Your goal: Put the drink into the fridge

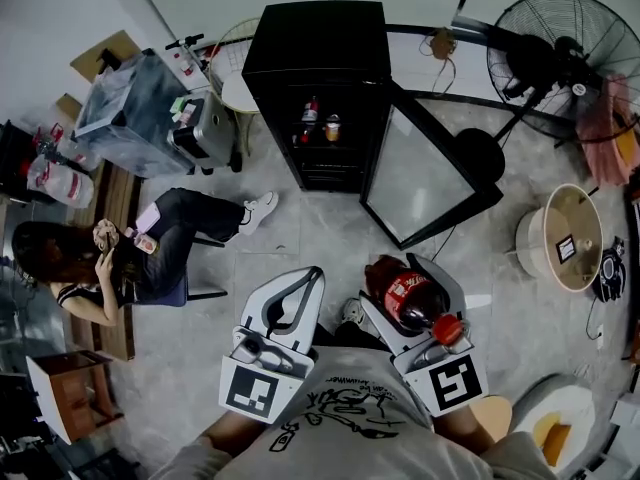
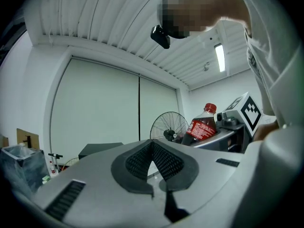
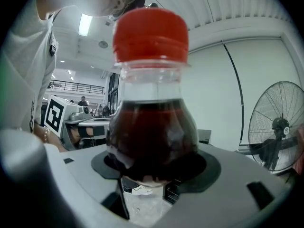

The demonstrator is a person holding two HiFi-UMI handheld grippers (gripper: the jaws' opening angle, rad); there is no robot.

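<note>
cola bottle gripped in the right gripper, short of the open fridge

the right gripper (image 1: 405, 268) is grasping a cola bottle (image 1: 410, 303) around its body, with the jaws spread wide on either side and the pads pressing on the plastic. the bottle is leaning back along the gripper, its red cap (image 1: 449, 329) close to the marker cube and its base pointing toward the fridge. in the right gripper view the bottle is filling the middle of the picture, with dark drink below and the clear neck and cap above. the left gripper (image 1: 311, 272) is carrying nothing; its jaws are clenched, the ribbed pads meeting at their tips. the person is holding both grippers side by side in front of the chest, above a grey tiled floor (image 1: 300, 233).

the black fridge (image 1: 318, 38) is standing ahead, well apart from the bottle. its glass door (image 1: 420, 183) is hanging open to the right, and a few bottles and a can (image 1: 332, 128) are sitting on a shelf inside. a standing fan (image 1: 550, 58) is showing at the upper right, and a seated person (image 1: 120, 263) is sitting at the left.
</note>
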